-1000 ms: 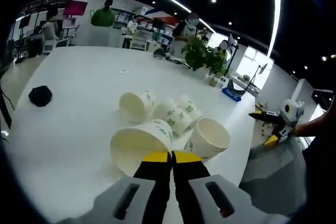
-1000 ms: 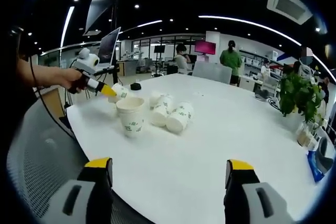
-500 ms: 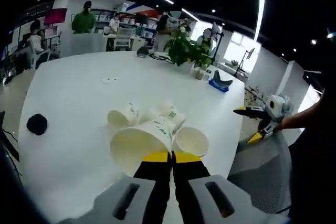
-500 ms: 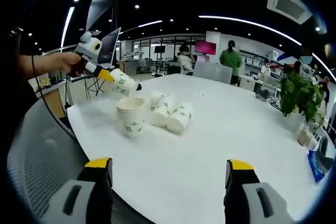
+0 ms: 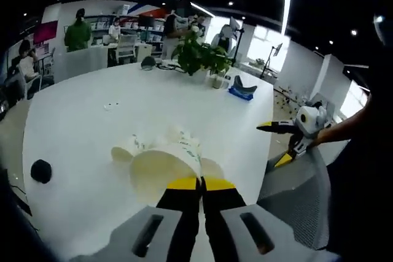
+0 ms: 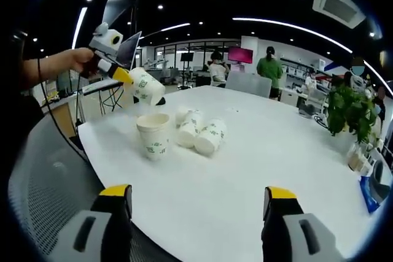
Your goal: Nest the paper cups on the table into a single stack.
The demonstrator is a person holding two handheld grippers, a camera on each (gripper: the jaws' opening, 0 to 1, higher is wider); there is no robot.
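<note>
My left gripper (image 6: 126, 78), jaws clamped on the rim of a paper cup (image 6: 146, 86), holds it tilted above the upright cup (image 6: 153, 135) on the table (image 6: 258, 151); next, I judge, righting and lowering it in, while my right gripper (image 6: 196, 204) waits agape.

I'm looking across a big white bench (image 6: 258, 170) in an open office, dark ceiling (image 6: 202, 4) overhead with spotlights and a curved light strip (image 6: 288, 27). Upper right, a leafy potted plant (image 6: 349, 115). In my left gripper view, bright windows (image 5: 270, 44) sit upper right, grey mesh chair (image 5: 301, 204) at lower right.
</note>
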